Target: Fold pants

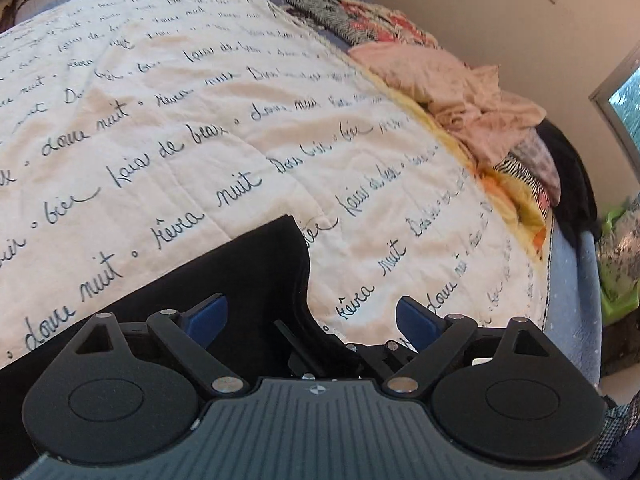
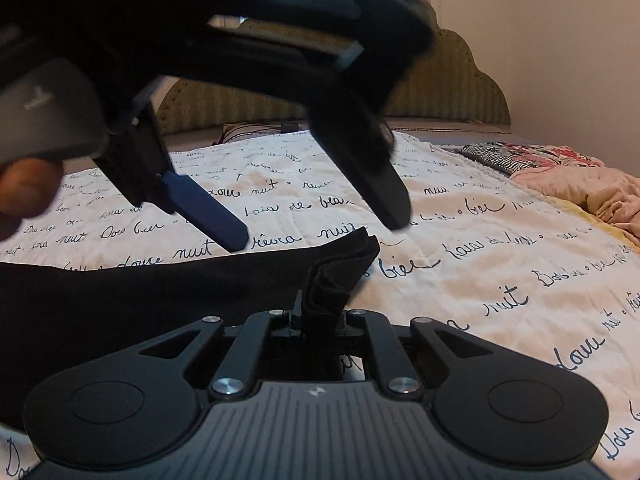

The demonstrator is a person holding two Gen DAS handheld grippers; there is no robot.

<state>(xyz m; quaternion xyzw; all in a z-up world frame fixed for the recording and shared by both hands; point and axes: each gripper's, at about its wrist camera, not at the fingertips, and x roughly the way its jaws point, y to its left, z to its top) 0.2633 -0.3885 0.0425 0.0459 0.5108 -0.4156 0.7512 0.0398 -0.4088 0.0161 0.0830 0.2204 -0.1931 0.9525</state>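
Note:
Black pants [image 1: 224, 280] lie on a white quilt with script writing [image 1: 200, 120]. In the left wrist view my left gripper [image 1: 312, 316] is open, its blue pads [image 1: 208, 314] wide apart just above the corner of the pants. In the right wrist view my right gripper [image 2: 320, 312] is shut on a bunched corner of the black pants [image 2: 336, 272], which rises from the flat cloth [image 2: 120, 300]. The left gripper [image 2: 320, 228] also shows there, open and hovering above the pants, its blue finger [image 2: 208, 212] pointing down.
A pile of pink, patterned and black clothes [image 1: 472, 96] lies along the quilt's right edge. A green bag [image 1: 616, 264] sits beyond the bed. A padded headboard [image 2: 440, 92] stands at the far end. Pink cloth [image 2: 592, 188] lies at right.

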